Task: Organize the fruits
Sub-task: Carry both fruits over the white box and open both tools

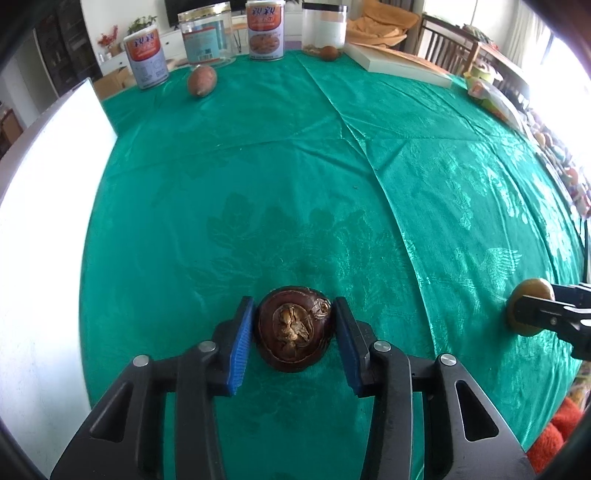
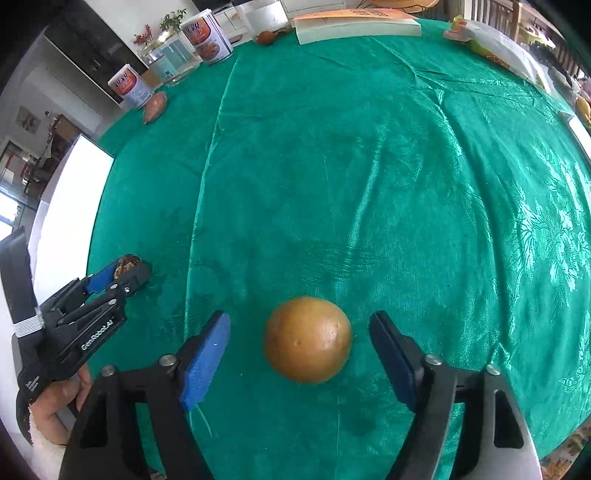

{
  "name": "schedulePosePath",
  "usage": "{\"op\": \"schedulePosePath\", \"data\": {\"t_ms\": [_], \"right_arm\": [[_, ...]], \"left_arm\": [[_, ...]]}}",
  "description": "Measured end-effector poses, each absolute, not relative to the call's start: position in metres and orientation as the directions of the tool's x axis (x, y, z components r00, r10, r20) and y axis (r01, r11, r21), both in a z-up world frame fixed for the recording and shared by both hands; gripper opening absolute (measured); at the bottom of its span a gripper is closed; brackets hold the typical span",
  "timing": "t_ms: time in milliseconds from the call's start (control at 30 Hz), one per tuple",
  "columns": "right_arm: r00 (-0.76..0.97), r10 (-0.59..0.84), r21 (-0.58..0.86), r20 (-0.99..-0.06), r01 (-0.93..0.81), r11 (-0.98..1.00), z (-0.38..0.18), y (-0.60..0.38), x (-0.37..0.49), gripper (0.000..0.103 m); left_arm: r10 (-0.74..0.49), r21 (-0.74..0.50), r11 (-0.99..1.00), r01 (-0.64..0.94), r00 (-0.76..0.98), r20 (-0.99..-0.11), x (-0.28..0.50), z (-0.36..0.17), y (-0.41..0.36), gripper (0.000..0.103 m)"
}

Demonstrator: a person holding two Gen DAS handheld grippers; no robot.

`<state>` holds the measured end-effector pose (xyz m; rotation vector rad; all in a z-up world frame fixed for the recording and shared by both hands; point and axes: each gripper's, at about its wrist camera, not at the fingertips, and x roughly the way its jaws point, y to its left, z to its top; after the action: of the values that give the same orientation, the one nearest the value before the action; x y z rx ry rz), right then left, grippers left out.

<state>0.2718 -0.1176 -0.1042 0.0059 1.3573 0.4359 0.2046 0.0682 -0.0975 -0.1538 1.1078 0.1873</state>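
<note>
A dark brown round fruit with a dried top [image 1: 293, 334] lies on the green tablecloth between the blue pads of my left gripper [image 1: 294, 328]. The jaws stand close on both sides with small gaps, so the gripper is open around it. It also shows in the right wrist view [image 2: 127, 266] with the left gripper [image 2: 118, 275]. A yellow-brown round fruit [image 2: 307, 339] lies between the wide-open jaws of my right gripper [image 2: 299, 338], touching neither pad. In the left wrist view it [image 1: 530, 295] sits at the far right with the right gripper [image 1: 532, 314].
At the table's far edge stand two printed cans [image 1: 146, 61] [image 1: 265, 29], two clear jars [image 1: 207, 37] [image 1: 325, 26], a reddish sweet potato [image 1: 201, 82], another small brown fruit [image 1: 328, 52] and a book [image 1: 399, 64]. A white board [image 1: 44, 221] stands at the left edge.
</note>
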Motion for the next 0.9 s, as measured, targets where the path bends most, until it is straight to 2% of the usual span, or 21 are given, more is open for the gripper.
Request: {"op": "schedulePosePath", "data": {"t_ms": [33,200,367,433,533,600,700,900], "right_arm": [[0.142,0.313,0.262,-0.939,-0.292,0.92,-0.104,-0.12,0.272,0.049],[0.185,0.38,0.313,-0.906,-0.311,0.897,-0.075,-0.121,0.255,0.048],[0.213,0.531,0.395,-0.82,-0.46,0.795,-0.001,-0.072,0.221,0.048],[0.199,0.589,0.411,-0.784,-0.544,0.732,0.029,-0.037,0.203,0.048],[0.132,0.656,0.427,-0.744,-0.661,0.617,0.057,0.032,0.175,0.048],[0.077,0.674,0.424,-0.734,-0.723,0.545,0.063,0.079,0.156,0.049],[0.018,0.659,0.391,-0.752,-0.793,0.468,0.052,0.15,0.129,0.049],[-0.041,0.53,0.286,-0.847,-0.875,0.39,-0.005,0.246,0.089,0.049]], "left_arm": [[0.058,-0.051,0.972,-0.231,0.44,-0.896,0.2,-0.096,0.07,0.043],[-0.061,-0.194,0.955,-0.225,0.488,-0.871,0.158,-0.07,0.071,0.043],[-0.2,-0.362,0.92,-0.152,0.613,-0.765,0.093,0.013,0.083,0.043],[-0.182,-0.386,0.908,-0.162,0.677,-0.713,0.064,0.049,0.105,0.043],[-0.057,-0.355,0.899,-0.256,0.735,-0.675,0.026,0.082,0.152,0.043],[0.045,-0.306,0.885,-0.352,0.718,-0.695,0.008,0.083,0.185,0.043],[0.155,-0.23,0.843,-0.486,0.629,-0.762,-0.014,0.055,0.227,0.043],[0.163,-0.162,0.787,-0.595,0.455,-0.876,-0.041,-0.024,0.26,0.043]]}}
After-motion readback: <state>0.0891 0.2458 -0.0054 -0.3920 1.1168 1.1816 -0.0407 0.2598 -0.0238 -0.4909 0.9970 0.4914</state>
